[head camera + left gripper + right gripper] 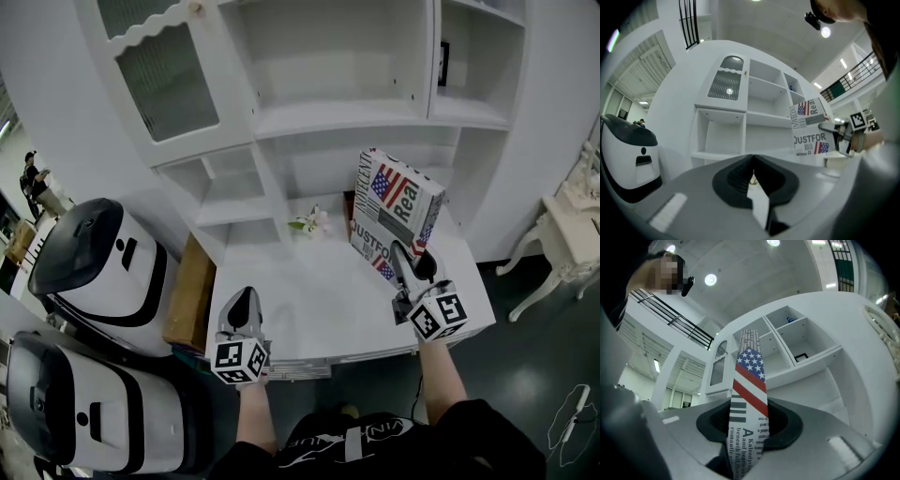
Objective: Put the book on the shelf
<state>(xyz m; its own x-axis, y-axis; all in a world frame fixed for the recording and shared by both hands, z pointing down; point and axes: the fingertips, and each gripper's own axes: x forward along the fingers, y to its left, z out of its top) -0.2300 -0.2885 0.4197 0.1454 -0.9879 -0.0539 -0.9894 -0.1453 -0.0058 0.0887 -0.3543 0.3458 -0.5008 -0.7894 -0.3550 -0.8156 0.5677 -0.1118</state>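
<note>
So the big white shelf unit [337, 112] has open bays right behind the white desktop [300, 309], while two bulky white-and-black machines [103, 272] crowd the desktop's left edge. One book [394, 211], with a newsprint cover and stars-and-stripes patches, is upright over the desktop's right side in front of the lower bays. Two tongs: the right gripper [411, 258] clamps the book's lower edge, and the left gripper [243, 298] is pinched together, holding nothing.

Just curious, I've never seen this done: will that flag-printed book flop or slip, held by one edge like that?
Probably stiff: the book stands up from the right tool without sagging. It looks thick, so it is likely heavy enough to pivot in that edge grip. Its cover looks smooth, so it might slip.
</note>
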